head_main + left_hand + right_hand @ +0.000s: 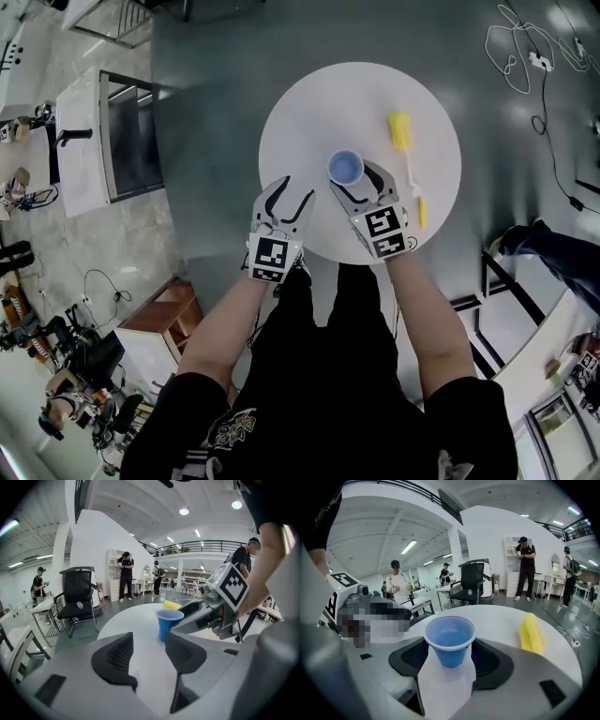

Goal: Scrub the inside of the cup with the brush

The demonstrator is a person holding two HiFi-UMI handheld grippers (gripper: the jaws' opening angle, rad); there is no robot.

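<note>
A blue cup (pixel 345 169) stands upright on the round white table (pixel 309 103). My right gripper (pixel 354 180) reaches around it from the near side. In the right gripper view the cup (pixel 450 641) stands between the two black pads (pixel 490 660), with a thin gap showing on either side, so this gripper (pixel 450 660) is open. The yellow brush (pixel 402 133) with its white handle lies on the table to the right of the cup, free of both grippers. My left gripper (pixel 293 193) hovers left of the cup, open (pixel 150 651) and empty. Past it stands the cup (pixel 168 623).
The table's near edge lies just under both grippers. A black office chair (pixel 77 599) stands beyond the table on the left. Several people stand further back in the hall. Cables (pixel 525 56) lie on the floor at the far right, and a white desk (pixel 84 141) stands at the left.
</note>
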